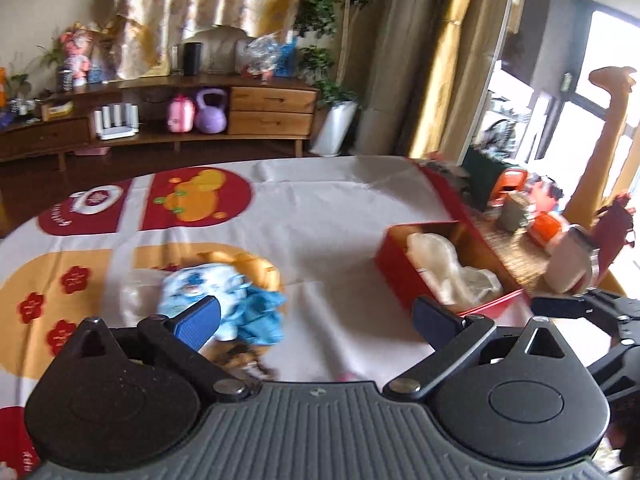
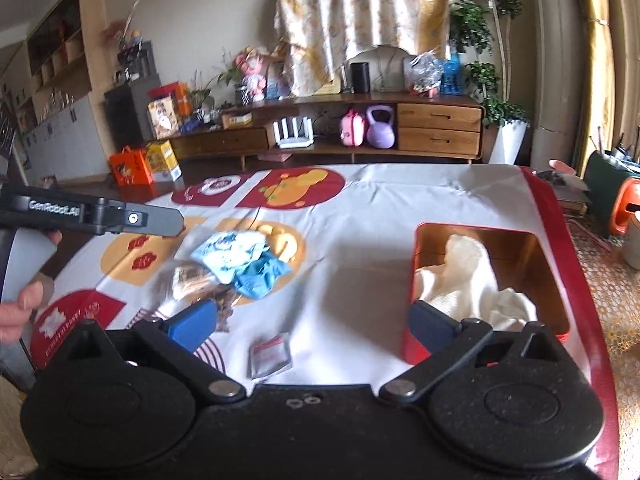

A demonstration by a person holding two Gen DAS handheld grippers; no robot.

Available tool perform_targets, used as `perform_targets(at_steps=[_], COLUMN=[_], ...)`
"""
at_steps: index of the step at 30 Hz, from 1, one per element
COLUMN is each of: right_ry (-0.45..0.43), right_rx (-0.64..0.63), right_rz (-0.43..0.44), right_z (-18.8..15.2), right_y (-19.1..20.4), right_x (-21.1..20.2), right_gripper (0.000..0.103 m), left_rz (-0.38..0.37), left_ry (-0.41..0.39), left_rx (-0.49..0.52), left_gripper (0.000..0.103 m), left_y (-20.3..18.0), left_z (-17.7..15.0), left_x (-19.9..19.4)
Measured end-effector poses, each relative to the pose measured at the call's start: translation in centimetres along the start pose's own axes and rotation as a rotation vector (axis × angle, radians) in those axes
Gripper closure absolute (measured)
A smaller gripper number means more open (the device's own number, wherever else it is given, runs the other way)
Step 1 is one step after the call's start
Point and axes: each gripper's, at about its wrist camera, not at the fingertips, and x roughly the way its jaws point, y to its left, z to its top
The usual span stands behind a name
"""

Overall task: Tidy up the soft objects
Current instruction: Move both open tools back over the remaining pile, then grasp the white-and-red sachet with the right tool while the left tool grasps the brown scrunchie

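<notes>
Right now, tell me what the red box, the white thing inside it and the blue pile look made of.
Red box: likely painted tin; its gold inner walls shine and reflect. White cloth inside: soft knit or towelling, matte and slumped. Blue printed cloth: thin fabric, crumpled into folds; fibre unclear.

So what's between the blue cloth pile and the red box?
Only bare tablecloth between the pile and the box, clearest in the right wrist view.
</notes>
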Motion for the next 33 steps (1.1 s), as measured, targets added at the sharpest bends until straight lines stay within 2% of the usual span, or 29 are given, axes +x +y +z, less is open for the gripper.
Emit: perform_targets(at_steps=[3, 11, 15, 20, 33], right_ry=[0.024, 0.097, 0.136, 0.177, 0.233], right_rx=[-0.028, -0.106, -0.153, -0.19, -0.228], right_rz=[0.009, 0.013, 0.003, -0.007, 0.011], right_z=[-0.5, -2.4, -3.6, -4.5, -5.7], right_y=[1.3, 3.9, 4.8, 5.0, 5.0], right_x=[1.2, 5.2, 7.2, 9.4, 12.9], right_gripper=[0.003, 0.009, 0.019, 0.026, 0.038], left_rz=[0.079, 0.11, 0.108, 0.113, 0.167], left_ry=[0.008, 0.044, 0.077, 0.13, 0.207], left_rx=[0.005, -0.014, -0.034, -0.066, -0.053], left_gripper=[0.0, 0.0, 0.0, 0.0, 0.001], left_y=[1.9, 4.4, 4.7, 5.5, 6.5], left_z=[-1.1, -3.9, -5.0, -6.4, -7.5], left_x=[0.2, 2.0, 3.9, 6.6, 11.4])
